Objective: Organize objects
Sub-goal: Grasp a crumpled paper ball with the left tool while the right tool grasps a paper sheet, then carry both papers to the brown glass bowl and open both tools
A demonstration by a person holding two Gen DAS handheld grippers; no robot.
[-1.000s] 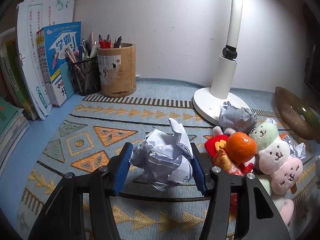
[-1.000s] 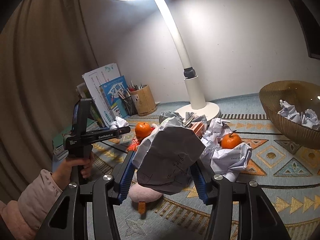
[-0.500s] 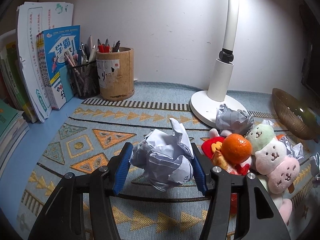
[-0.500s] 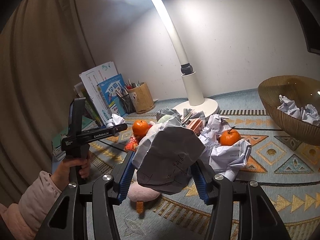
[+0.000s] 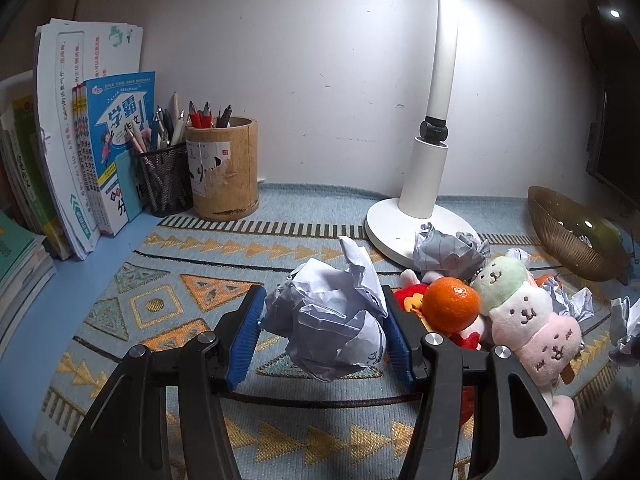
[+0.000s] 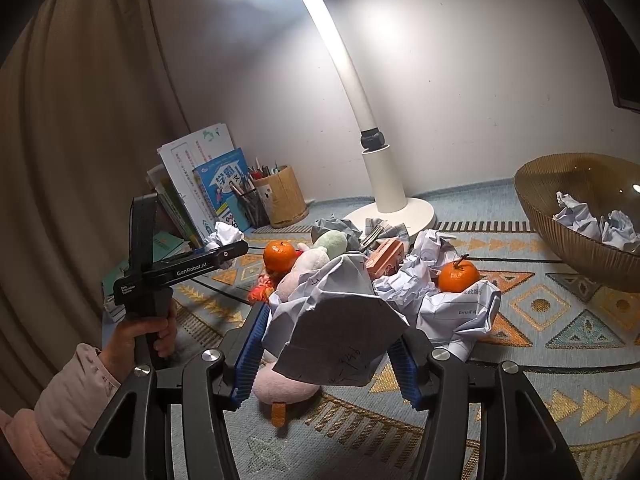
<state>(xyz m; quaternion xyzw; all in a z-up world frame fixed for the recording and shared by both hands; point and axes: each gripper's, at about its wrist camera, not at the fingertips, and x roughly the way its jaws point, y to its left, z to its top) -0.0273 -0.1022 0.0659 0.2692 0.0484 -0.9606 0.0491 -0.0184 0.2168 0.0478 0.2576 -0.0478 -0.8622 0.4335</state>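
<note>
While clamped crosswise, the crumpled paper (image 5: pixel 326 322) peaks upward.

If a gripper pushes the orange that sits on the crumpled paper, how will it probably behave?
The orange is round and smooth, so it would likely roll. It rests on uneven crumpled paper, which probably gives way, so it could tumble onto the patterned mat.

My grippers: black plastic arms, silver screw heads, ribbed blue pads (image 5: pixel 244 336). My left gripper (image 6: pixel 224 246) body reads "GenRobot.AI" in white. My sleeve (image 6: pixel 60 400) is pale pink, padded.
</note>
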